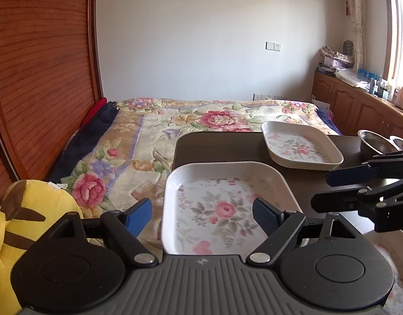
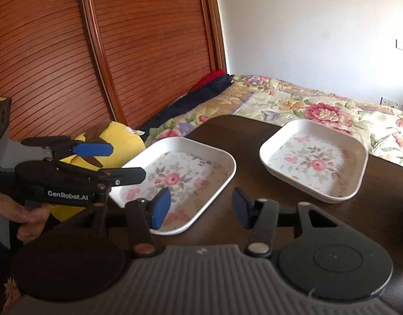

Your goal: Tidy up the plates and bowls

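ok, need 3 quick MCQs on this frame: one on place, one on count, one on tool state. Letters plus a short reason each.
1. Where do the floral plates sit?
A. on the bed
B. on the dark table
C. on the window cabinet

2. How many floral square plates are in view?
A. one
B. two
C. four

3. What state is the left tool in?
A. open, holding nothing
B. shut on a plate
C. shut on a bowl

Answers:
1 B: the near plate and the far plate both rest on the dark table, with the bed behind it.
2 B: only those two show; the metal bowls are plain steel.
3 A: the left tool has its fingers spread wide over the near plate, gripping nothing.
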Available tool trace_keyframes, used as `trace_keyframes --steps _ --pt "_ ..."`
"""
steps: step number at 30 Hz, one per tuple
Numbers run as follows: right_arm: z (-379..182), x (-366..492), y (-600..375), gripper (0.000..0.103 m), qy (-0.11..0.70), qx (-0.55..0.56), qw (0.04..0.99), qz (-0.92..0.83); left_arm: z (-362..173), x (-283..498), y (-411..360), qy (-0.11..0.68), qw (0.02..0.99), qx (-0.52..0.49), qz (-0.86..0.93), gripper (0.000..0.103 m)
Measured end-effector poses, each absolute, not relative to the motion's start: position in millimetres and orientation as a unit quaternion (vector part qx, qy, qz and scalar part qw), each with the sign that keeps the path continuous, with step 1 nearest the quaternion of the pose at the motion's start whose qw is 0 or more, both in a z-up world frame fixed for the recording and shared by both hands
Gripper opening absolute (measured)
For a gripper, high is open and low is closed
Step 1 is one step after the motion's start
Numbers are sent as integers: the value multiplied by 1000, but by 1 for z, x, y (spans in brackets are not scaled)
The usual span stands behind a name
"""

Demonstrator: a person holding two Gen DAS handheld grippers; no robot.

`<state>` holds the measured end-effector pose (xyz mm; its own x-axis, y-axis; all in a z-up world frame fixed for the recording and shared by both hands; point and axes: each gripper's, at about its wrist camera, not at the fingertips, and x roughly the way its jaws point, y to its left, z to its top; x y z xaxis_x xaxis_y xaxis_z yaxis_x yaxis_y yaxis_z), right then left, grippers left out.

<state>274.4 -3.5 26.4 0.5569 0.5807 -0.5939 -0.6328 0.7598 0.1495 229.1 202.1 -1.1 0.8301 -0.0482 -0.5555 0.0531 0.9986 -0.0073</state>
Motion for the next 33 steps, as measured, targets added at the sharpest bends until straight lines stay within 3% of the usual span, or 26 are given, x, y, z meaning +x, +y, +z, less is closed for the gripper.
trace_keyframes --steps 11,15,23,26,33 --pt "14 294 16 53 352 -53 866 351 -16 255 222 315 949 -16 -31 64" --pt "7 303 20 42 370 -49 857 355 -19 258 227 318 948 -21 -26 56" --pt "2 307 22 34 384 -54 850 357 -26 264 233 331 943 -33 -25 42" --pt "0 309 22 27 388 -55 848 356 -27 264 233 332 942 -34 -23 36" --pt "-3 311 21 24 392 -49 846 358 -28 263 235 335 941 -45 -25 25"
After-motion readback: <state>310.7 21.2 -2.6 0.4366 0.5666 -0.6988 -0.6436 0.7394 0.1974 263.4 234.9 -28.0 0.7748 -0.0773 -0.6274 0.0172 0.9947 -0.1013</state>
